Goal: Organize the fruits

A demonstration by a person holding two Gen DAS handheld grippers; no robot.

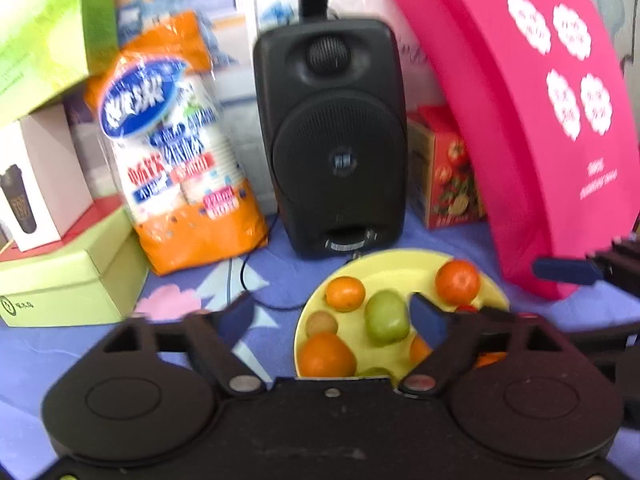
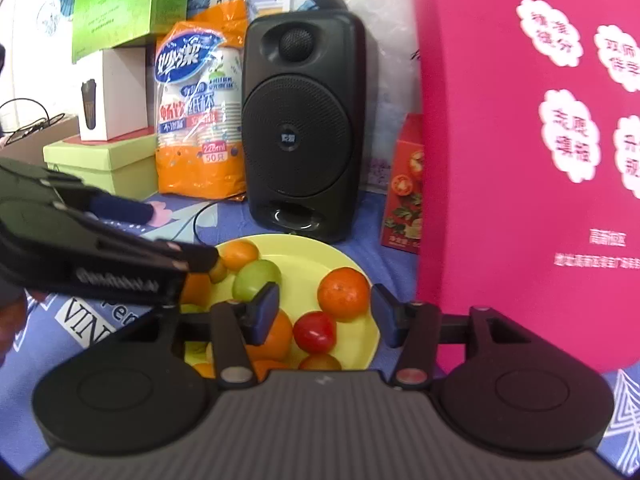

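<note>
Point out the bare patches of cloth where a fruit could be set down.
Free: the cloth between the plate, the cup bag and the green box, crossed only by a thin cable. A smaller strip lies between the plate and the tomato box. Crowded: the plate itself and the whole back row around the speaker.

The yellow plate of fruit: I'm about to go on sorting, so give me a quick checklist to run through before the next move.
1. Left gripper empty: ok, jaws wide, nothing between them.
2. Right gripper empty: ok, jaws open, no pad pressing on fruit.
3. Fruit on the yellow plate: ok, the orange mandarin, red tomato and green fruit all lie on it.
4. Grippers apart: cannot tell, the left one reaches over the plate's left side, close to the right one.
5. Speaker cable clear of the plate: ok, on the cloth behind it.
</note>
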